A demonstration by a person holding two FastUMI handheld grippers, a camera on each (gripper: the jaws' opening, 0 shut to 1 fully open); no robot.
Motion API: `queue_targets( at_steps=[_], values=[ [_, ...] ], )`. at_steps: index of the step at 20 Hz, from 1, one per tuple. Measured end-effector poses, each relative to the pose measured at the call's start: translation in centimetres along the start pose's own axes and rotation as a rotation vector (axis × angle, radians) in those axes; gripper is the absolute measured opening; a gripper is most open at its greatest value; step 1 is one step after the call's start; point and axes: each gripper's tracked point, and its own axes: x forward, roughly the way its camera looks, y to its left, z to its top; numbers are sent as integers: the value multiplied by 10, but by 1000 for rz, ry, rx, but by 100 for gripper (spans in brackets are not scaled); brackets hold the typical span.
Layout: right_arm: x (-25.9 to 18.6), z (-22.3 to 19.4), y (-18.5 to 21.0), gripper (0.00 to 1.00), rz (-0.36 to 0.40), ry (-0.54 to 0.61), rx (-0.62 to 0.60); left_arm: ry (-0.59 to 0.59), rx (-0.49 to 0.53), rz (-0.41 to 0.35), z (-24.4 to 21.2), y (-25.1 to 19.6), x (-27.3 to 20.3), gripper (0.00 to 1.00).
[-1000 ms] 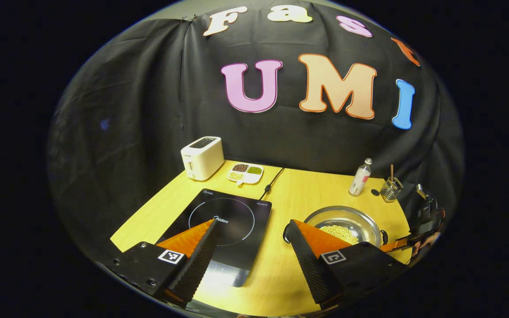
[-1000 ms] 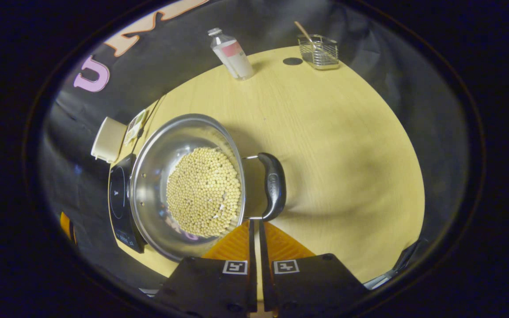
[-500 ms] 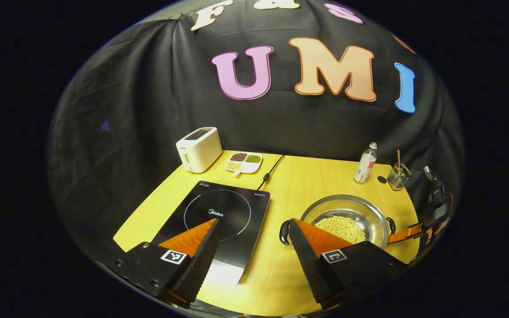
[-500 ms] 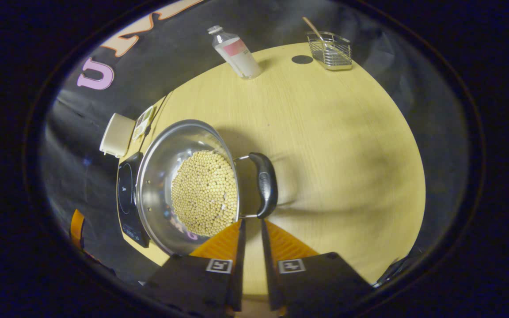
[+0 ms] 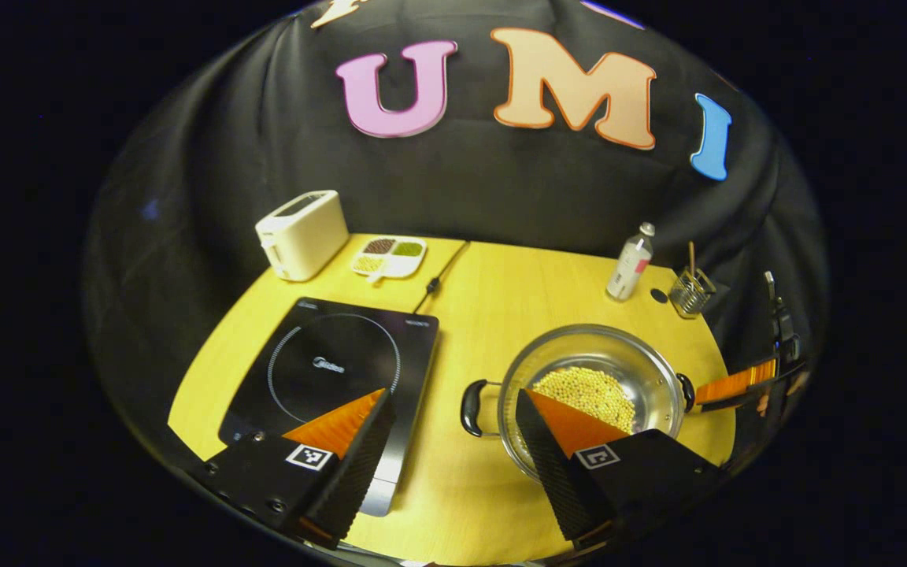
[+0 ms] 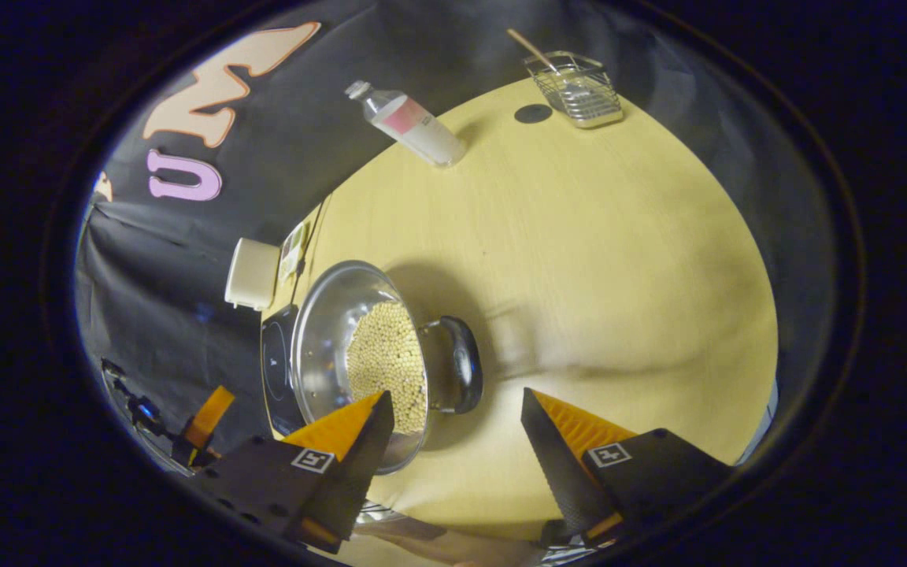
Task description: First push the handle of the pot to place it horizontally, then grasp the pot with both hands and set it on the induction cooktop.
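Pot (image 5: 591,386) with its load of beans (image 5: 586,394) sits on the desk (image 5: 501,315), to the right of the induction cooktop (image 5: 327,366) and not on it yet. Both side handles look flat now, the near one (image 6: 461,374) sticking out toward my right claw (image 6: 457,413) and the far one (image 5: 472,407) poking toward the cooktop, so I'd say the push step is done and I'm lining up the two-handed grab.

Right claw is released, fingers spread wide, hovering just short of that near handle and angled down at it. Nothing between the fingers. Left claw (image 5: 453,409) is also spread and holding nothing, hanging above the strip of desk between cooktop and pot, tilted down, with the far handle just ahead of its gap.

Cooktop is bare, which is handy. Toaster (image 5: 302,234), divided dish (image 5: 389,256), bottle (image 5: 628,264) and wire basket (image 5: 690,290) are all at the back, well clear.

My guess is both claws need to close on a handle each before any lift, or those beans slosh.
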Motion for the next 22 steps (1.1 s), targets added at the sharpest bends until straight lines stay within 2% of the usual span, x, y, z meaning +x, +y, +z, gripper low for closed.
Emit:
queue_targets(
  at_steps=[4,9,10,11,14,18,20,21,22],
  values=[
    [25,2,0,93,22,45,-8,153,-62,-100,-26,-12,38,95],
    [52,1,-1,88,38,101,-15,304,-96,-145,-49,-17,75,96],
    [56,1,0,89,42,112,-10,333,-94,-153,-54,-19,80,96],
    [60,-1,1,97,47,124,-7,360,-90,-154,-60,-20,85,95],
    [72,-2,3,96,51,152,-8,440,-101,-165,-74,-27,93,92],
    [83,-5,6,96,60,181,-10,502,-110,-149,-84,-23,105,80],
    [95,-4,7,89,64,193,7,516,-120,-149,-87,-23,112,79],
    [96,-5,10,69,72,196,18,528,-125,-147,-90,-22,115,79],
    [98,-3,11,70,75,198,25,541,-129,-142,-92,-21,117,79]
  ],
)
